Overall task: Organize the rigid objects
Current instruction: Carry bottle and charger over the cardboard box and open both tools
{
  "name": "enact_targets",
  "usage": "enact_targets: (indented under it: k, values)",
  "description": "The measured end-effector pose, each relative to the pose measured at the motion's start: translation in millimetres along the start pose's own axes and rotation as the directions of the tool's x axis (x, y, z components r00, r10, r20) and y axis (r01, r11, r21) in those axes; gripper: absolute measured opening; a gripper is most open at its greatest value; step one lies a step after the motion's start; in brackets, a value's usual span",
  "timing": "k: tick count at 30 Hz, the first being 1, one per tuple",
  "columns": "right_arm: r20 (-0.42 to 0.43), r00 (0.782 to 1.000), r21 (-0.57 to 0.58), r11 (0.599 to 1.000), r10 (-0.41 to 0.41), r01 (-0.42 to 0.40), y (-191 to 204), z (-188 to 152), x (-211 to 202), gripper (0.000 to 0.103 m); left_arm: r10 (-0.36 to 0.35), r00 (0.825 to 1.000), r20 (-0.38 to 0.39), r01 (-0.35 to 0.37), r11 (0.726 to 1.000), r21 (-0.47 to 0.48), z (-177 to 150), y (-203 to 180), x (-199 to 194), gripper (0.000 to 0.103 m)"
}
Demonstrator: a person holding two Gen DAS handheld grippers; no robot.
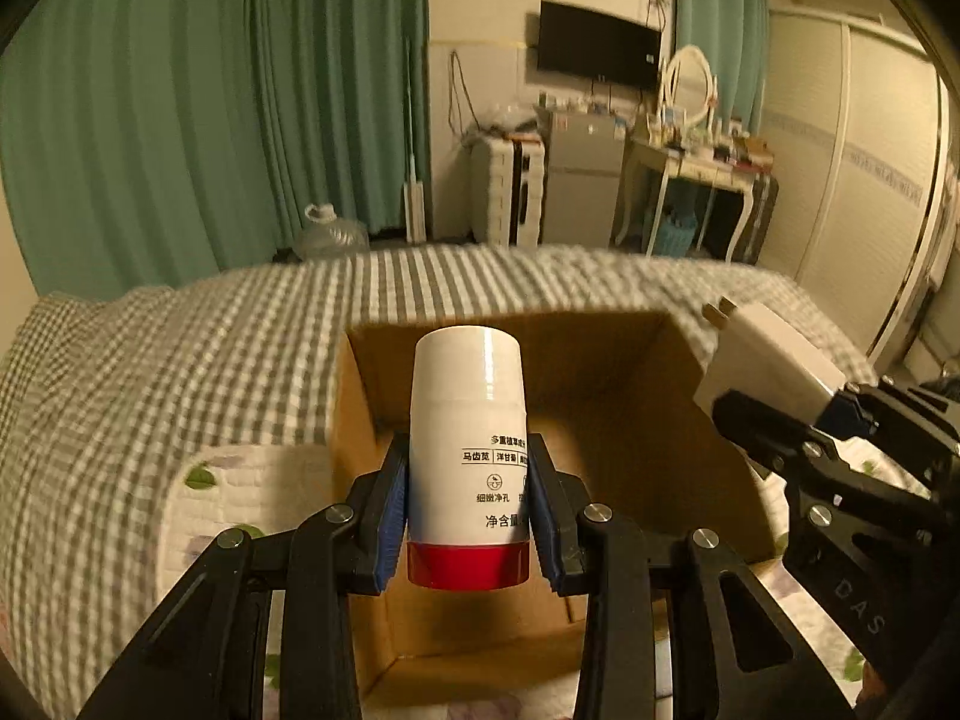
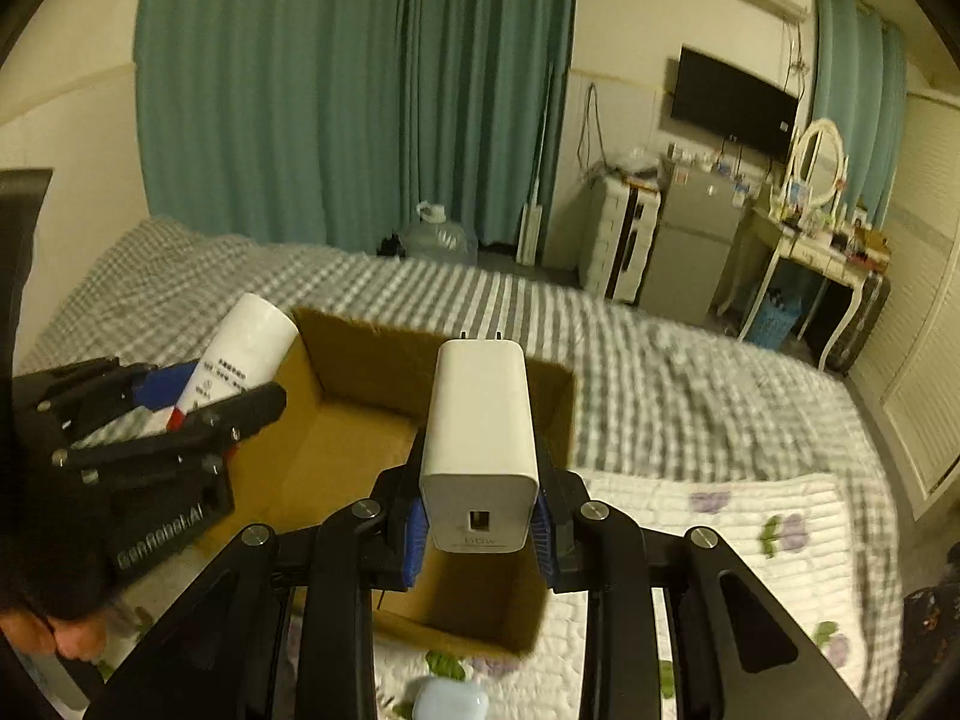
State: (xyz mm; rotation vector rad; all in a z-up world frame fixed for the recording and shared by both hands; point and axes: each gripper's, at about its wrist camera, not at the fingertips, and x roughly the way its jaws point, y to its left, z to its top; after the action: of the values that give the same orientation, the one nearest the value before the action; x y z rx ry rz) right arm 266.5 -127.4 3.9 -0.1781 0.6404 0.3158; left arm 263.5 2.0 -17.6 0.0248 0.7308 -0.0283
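Bottle (image 1: 467, 456) clamped in left tool (image 1: 468, 516); right tool (image 2: 480, 525) grips charger (image 2: 480, 444).

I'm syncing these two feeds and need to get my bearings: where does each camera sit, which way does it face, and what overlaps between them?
Left wrist: sits on the left gripper, looking forward along its jaws, shut on the white bottle, over the cardboard box; the right gripper enters at right.
Right wrist: sits on the right gripper, facing along its jaws, shut on the white charger, above the same box; the left gripper enters at left.
Shared: box, checked bedspread, teal curtains, wall TV.
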Motion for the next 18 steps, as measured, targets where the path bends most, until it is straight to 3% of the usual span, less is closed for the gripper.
enact_targets:
  k: [4, 7, 10, 11, 14, 18]
  values:
    - [-0.043, 0.999, 0.016, 1.000, 0.010, -0.009, 1, -13, 37, 0.027, -0.009, 0.999, -0.042, 0.009, 1.000, 0.004, -13, 1, 29, 0.036]
    - [-0.053, 0.998, 0.021, 0.999, 0.026, -0.025, -1, -18, 53, 0.027, -0.002, 0.999, -0.033, 0.003, 1.000, 0.020, -18, -2, 33, 0.036]
    - [-0.044, 0.999, 0.020, 0.999, 0.030, -0.030, 1, -22, 54, 0.027, -0.039, 0.999, -0.021, 0.040, 0.999, 0.020, -16, -3, 28, 0.044]
    - [-0.046, 0.999, 0.032, 0.999, 0.028, -0.027, 0, -22, 52, 0.033, -0.034, 0.999, -0.006, 0.035, 0.999, 0.015, -14, -3, 21, 0.055]
    - [0.011, 1.000, 0.058, 0.998, -0.014, 0.013, -7, -16, 29, 0.065, -0.027, 0.999, 0.018, 0.027, 1.000, 0.012, -9, -3, 0, 0.060]
    - [0.049, 0.998, 0.098, 0.995, -0.034, 0.029, -21, -2, -16, 0.068, 0.000, 0.999, 0.035, -0.001, 1.000, 0.024, -2, -3, -37, 0.061]
